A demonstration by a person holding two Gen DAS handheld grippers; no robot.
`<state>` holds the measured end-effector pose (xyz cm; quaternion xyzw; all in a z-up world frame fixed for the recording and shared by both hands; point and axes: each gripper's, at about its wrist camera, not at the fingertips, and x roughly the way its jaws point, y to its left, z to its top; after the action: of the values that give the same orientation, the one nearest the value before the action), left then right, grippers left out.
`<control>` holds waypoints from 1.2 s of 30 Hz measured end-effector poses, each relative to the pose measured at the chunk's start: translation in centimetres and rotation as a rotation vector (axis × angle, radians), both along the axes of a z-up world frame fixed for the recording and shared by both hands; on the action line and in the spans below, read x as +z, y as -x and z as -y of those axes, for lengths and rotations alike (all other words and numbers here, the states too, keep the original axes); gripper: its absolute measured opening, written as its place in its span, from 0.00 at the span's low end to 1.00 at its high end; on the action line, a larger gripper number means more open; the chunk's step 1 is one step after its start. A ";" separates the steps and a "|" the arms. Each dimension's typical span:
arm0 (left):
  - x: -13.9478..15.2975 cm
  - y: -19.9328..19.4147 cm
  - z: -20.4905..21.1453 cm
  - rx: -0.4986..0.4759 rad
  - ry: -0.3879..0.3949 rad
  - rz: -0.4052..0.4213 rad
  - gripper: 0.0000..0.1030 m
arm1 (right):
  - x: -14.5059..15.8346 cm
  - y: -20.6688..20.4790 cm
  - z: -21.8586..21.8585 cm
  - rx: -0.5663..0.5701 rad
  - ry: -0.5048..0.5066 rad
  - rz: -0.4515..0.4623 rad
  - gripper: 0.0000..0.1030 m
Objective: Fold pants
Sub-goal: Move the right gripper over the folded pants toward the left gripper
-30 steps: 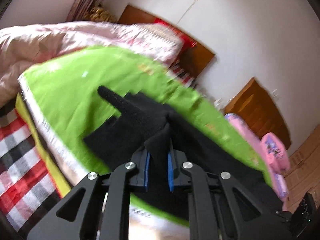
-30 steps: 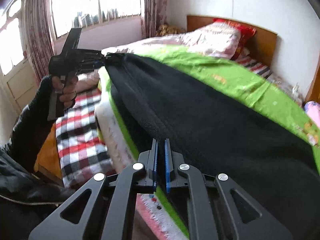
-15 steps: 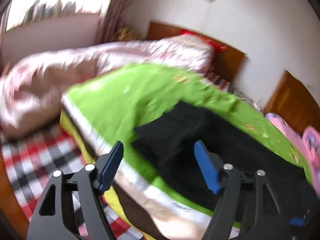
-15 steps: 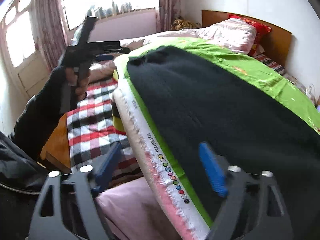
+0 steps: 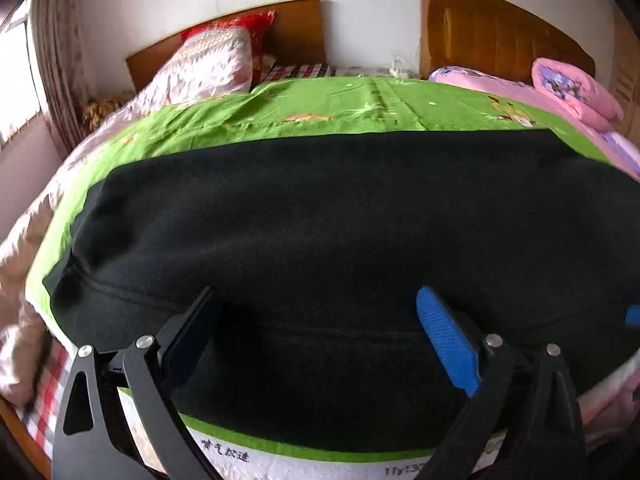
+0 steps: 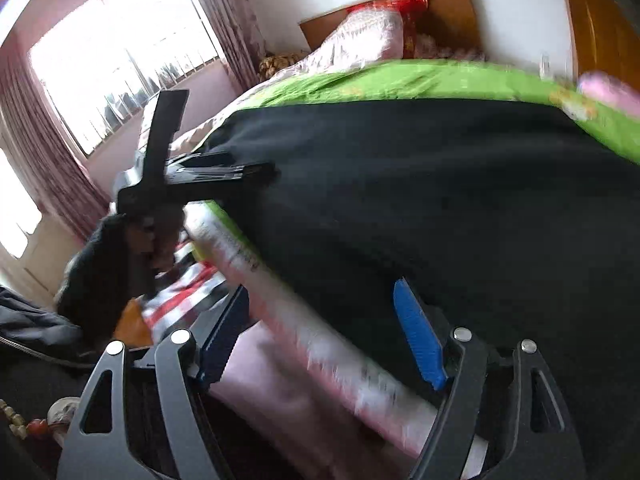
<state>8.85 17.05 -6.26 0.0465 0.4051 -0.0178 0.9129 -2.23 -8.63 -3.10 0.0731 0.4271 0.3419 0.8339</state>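
Now both grippers, left point(image 5: 320, 340) and right point(image 6: 320, 336), gape apart, having released the pants point(image 5: 340, 220), which lie flat on the green sheet point(image 5: 340, 104); lengthwise fold likely laid.

The bed point(image 5: 304, 32) is carrying a green sheet point(image 5: 328, 108), which is covering its near portion up to the front edge. The black pants point(image 5: 320, 232) are lying flat directly on this sheet, running lengthwise along the front edge. A pink-and-white quilt point(image 5: 208, 64) is lying bunched along the far left side, reaching toward the wooden headboard. A pink folded blanket point(image 5: 576, 88) is resting at the far right. A red-checked cloth point(image 6: 188, 284) is showing below the front edge.
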 end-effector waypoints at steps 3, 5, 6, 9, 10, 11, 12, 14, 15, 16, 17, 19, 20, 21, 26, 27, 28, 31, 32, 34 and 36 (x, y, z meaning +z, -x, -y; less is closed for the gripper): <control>0.1 -0.8 -0.1 0.022 -0.012 -0.034 0.96 | 0.1 0.7 0.5 0.011 0.007 -0.005 0.70; 0.8 -1.4 0.4 0.064 -0.032 -0.066 0.93 | 0.6 1.4 0.6 0.019 0.051 -0.005 0.70; 1.7 -1.8 1.2 0.068 -0.052 -0.057 0.91 | 1.1 1.8 0.7 0.021 0.075 0.007 0.71; 6.0 -2.7 5.2 -0.061 -0.051 0.030 0.93 | 3.4 1.6 2.9 -0.051 0.132 0.112 0.83; 7.0 -3.1 7.0 -0.121 -0.042 0.041 0.93 | 3.9 1.1 3.7 -0.085 0.139 0.130 0.83; 7.9 -3.7 9.5 -0.206 -0.018 0.044 0.93 | 4.3 0.2 4.9 -0.134 0.154 0.141 0.84; 8.2 -4.4 11.6 -0.271 0.005 0.035 0.94 | 4.4 -0.5 5.7 -0.165 0.169 0.143 0.84; 7.6 -7.4 16.2 -0.389 0.068 -0.048 0.95 | 4.1 -2.8 7.6 -0.233 0.225 0.133 0.85; 7.0 -8.5 17.9 -0.430 0.116 -0.090 0.95 | 3.8 -3.8 8.3 -0.266 0.270 0.125 0.85; 6.4 -9.8 19.3 -0.467 0.176 -0.131 0.94 | 3.5 -4.6 9.0 -0.287 0.310 0.111 0.85; 5.6 -11.1 21.1 -0.508 0.236 -0.186 0.94 | 3.0 -5.5 10.0 -0.299 0.337 0.085 0.85; 4.2 -12.7 24.3 -0.564 0.239 -0.230 0.94 | 2.3 -6.3 11.7 -0.336 0.372 0.048 0.85; 3.6 -12.6 25.5 -0.580 0.217 -0.235 0.94 | 1.3 -6.6 13.3 -0.366 0.412 -0.007 0.85; 2.7 -12.9 26.6 -0.593 0.194 -0.248 0.94 | 0.0 -6.4 14.4 -0.381 0.440 -0.061 0.86; 0.6 -12.8 30.3 -0.560 -0.024 -0.174 0.99 | -0.2 -2.1 16.8 -0.367 0.354 -0.041 0.88; 0.7 -13.0 30.5 -0.543 -0.035 -0.163 0.99 | -0.2 -1.4 17.1 -0.375 0.338 -0.034 0.88; 0.7 -13.1 30.7 -0.535 -0.045 -0.155 0.99 | -0.2 -0.8 17.3 -0.382 0.321 -0.029 0.88; 0.5 -14.2 31.1 -0.507 -0.041 -0.150 0.99 | 0.1 0.4 17.8 -0.399 0.260 -0.008 0.88; 0.4 -14.4 30.9 -0.498 -0.030 -0.155 0.99 | 0.1 0.9 17.9 -0.403 0.248 0.002 0.88; 0.4 -14.5 30.9 -0.494 -0.026 -0.153 0.99 | 0.0 1.0 18.5 -0.407 0.234 0.017 0.88; 0.4 -14.5 30.8 -0.489 -0.029 -0.141 0.99 | 0.1 1.1 18.3 -0.419 0.240 0.024 0.88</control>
<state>23.33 -13.76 -5.86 0.1549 0.4447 -0.2357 0.8501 -3.31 -26.95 -2.99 0.0565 0.4304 0.1088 0.8943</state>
